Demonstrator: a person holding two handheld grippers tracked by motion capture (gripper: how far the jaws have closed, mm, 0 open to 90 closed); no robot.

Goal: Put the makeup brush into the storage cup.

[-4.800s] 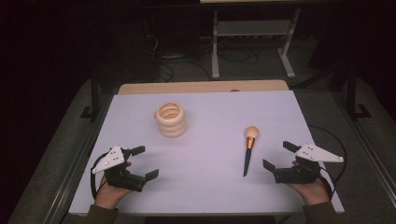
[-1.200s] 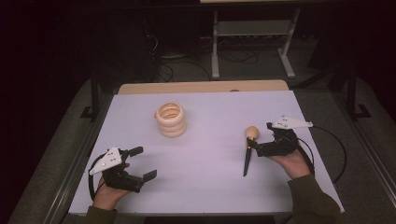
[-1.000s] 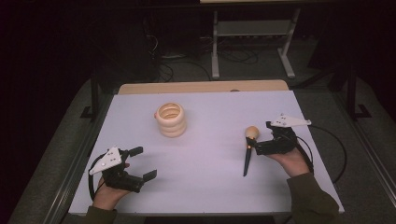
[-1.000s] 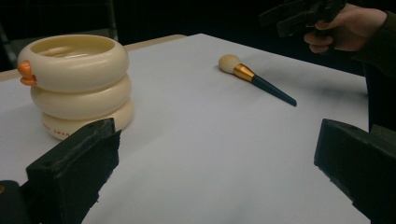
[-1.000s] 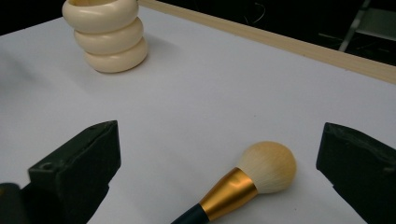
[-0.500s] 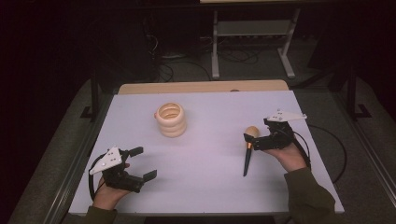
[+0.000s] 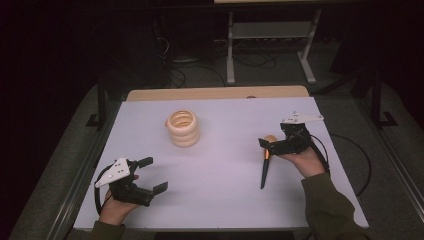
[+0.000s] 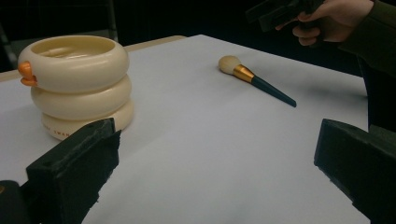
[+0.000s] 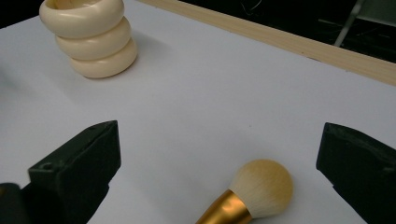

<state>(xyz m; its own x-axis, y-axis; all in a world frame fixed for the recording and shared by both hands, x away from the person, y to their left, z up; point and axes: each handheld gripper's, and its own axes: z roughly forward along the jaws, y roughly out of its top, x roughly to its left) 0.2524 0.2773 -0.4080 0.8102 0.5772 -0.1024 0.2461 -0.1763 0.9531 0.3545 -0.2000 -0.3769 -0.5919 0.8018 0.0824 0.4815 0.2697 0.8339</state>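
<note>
White tabletop (image 7: 220, 200) against a dark room: your makeup brush (image 7: 265, 162) lies flat at the right, its puffy head pointing far. Your right gripper (image 7: 266, 145) hangs over the head end with jaws spread wide, nothing pinched. If you close on the soft bristles or the smooth gold ferrule, the brush may slip or pivot; aim for the ferrule squarely. Your left gripper (image 7: 153, 175), also spread, rests near-left. Between them, farther back, the cream ringed holder (image 7: 183, 128) stands well apart from the brush; nothing blocks the way.
</note>
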